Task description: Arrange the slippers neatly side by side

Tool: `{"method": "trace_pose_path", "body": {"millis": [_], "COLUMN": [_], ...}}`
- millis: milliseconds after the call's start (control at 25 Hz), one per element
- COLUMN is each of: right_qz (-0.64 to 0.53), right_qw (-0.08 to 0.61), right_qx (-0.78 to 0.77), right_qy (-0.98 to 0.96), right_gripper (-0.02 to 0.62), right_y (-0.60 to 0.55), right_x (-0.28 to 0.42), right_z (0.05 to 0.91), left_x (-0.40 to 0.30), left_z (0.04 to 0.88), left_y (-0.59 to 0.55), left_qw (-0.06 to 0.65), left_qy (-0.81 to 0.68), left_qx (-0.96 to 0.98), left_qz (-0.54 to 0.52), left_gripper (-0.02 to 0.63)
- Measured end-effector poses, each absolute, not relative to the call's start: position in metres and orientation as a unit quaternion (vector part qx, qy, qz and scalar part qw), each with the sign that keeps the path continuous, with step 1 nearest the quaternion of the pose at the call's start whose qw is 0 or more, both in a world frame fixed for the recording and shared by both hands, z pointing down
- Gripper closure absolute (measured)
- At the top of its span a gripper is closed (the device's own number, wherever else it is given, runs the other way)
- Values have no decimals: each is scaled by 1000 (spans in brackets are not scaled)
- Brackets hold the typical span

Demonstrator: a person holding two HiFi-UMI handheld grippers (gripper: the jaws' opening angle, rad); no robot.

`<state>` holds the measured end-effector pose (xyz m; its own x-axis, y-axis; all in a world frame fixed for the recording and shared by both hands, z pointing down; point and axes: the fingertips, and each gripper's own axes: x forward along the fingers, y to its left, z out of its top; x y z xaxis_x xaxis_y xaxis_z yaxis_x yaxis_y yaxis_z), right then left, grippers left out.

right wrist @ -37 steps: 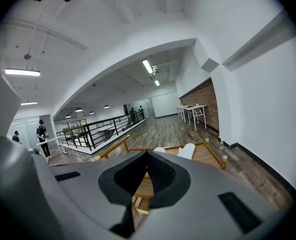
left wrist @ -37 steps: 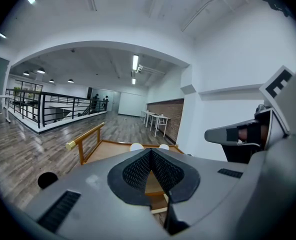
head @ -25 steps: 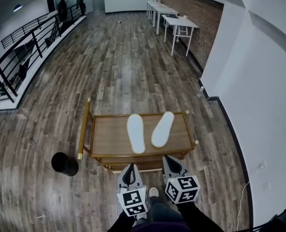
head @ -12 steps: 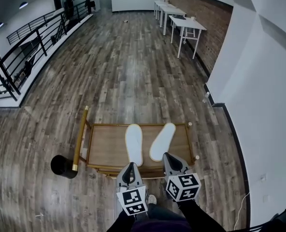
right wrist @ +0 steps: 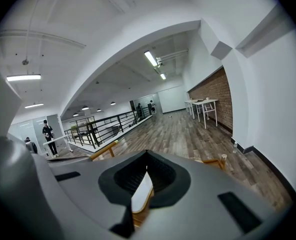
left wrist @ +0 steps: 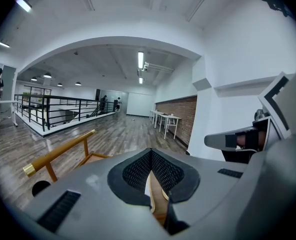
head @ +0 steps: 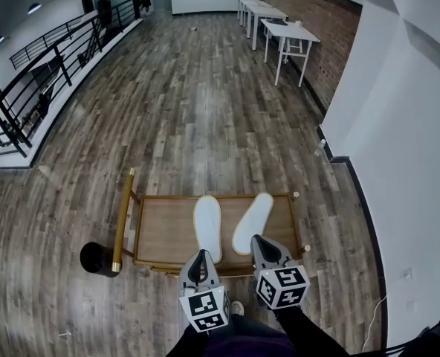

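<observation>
- Head view: two white slippers lie flat on a low wooden table (head: 164,229), close in front of us. The left slipper (head: 207,227) points almost straight away from us. The right slipper (head: 253,222) leans outward, so their near ends are close and their far ends are apart.
- The left gripper (head: 202,257) hangs over the near edge of the table, just before the left slipper. The right gripper (head: 259,244) is at the near end of the right slipper; we cannot tell if it touches.
- Left gripper view: the jaws are pressed together and empty. A white strip of slipper shows beyond them.
- Right gripper view: the jaws are also closed on nothing, with the white slipper just ahead.
- We judge the slippers light, thin and soft, and they probably slide easily on the smooth wood. We think a grip on the side edge near the middle is best, because an end would bend.
</observation>
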<state>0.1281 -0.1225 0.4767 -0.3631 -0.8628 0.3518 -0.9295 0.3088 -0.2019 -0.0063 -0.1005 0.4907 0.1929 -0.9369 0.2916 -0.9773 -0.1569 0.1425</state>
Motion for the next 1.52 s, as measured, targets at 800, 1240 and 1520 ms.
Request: {"method": "trace_pose_path", "body": {"millis": [800, 1240, 1520], "right_qz": [187, 195, 198], "right_qw": [95, 108, 110], "right_qx": [605, 595, 579], "right_qy": [-768, -772, -784], "right_gripper": [598, 598, 597], "right_y": [-207, -216, -222], "right_x": [108, 107, 109], "right_z": [482, 491, 493], "left_x": [-25, -25, -19], "left_z": [495, 498, 494], "left_y": [-194, -211, -215], "left_qw": [147, 154, 150], "left_qy": [-575, -584, -588], "left_qx": [801, 794, 791], "left_qz": [76, 77, 80], "left_gripper": [606, 606, 606]}}
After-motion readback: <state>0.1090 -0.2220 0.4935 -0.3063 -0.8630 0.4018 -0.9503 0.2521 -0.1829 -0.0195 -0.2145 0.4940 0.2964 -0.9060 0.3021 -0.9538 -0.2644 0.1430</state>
